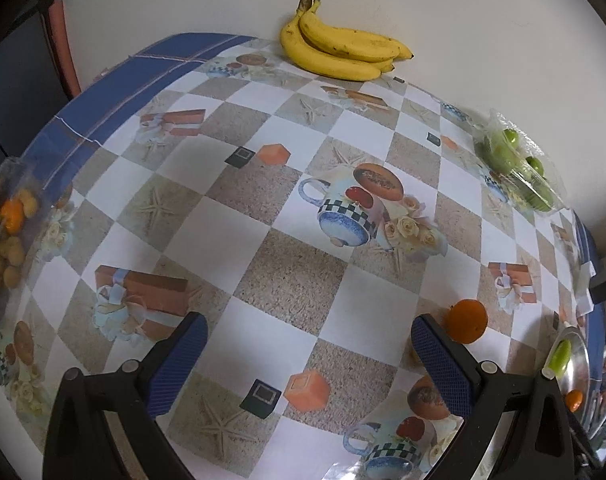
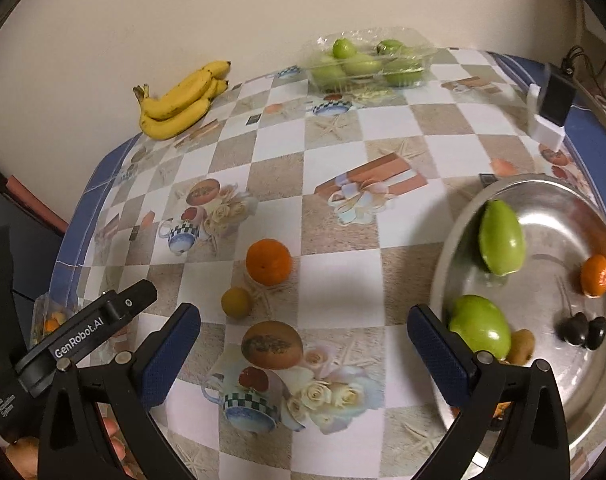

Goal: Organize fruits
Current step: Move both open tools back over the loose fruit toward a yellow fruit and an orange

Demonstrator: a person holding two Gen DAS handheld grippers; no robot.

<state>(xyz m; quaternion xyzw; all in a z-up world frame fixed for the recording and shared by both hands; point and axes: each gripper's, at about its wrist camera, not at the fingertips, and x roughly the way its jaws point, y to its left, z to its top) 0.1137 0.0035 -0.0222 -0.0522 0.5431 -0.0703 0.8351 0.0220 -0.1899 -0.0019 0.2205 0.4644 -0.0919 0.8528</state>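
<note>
Both grippers (image 1: 309,364) (image 2: 303,356) agape, apparently hovering

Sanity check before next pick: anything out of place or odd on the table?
Nothing spilled or damaged. Two fruits sit loose on the tablecloth outside the metal bowl: an orange and a small yellow-green fruit close beside it. The bananas and the packaged green fruit lie by the wall, unsorted.

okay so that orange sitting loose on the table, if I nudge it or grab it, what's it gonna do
The orange looks round and sits free on the flat tablecloth, so a nudge would probably roll it, perhaps into the small yellow fruit beside it. Its skin seems firm and dimpled, so the right gripper, now open, should likely hold it without slipping.
</note>
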